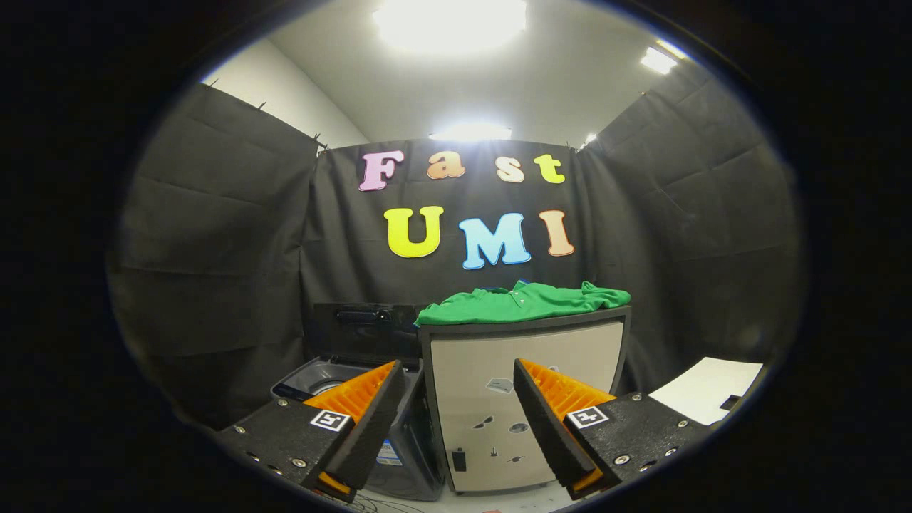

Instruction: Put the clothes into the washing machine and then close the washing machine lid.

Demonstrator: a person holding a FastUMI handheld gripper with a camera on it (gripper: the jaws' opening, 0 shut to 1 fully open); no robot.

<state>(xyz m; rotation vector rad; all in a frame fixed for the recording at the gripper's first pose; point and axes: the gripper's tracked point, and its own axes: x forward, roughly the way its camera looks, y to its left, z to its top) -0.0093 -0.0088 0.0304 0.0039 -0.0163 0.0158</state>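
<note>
Beyond the gripper [456, 420], whose fingers stand apart and empty, the green shirt [524, 301] lies higher up on the cabinet [527, 370], right of the open washing machine [320, 377].

- The washing machine [324, 385] is largely hidden behind the left finger [363, 420] and the cabinet [527, 399]
- Small stickers [499, 427] on the cabinet front are too small to make out
- The gripper [456, 417], spread wide, is cut off at its base

Gripper view: low, level, facing the booth's back wall. Gripper [456, 420] fingers spread wide, nothing between them. Beige cabinet [527, 399] stands well beyond them, washing machine [335, 377] beside it.
</note>
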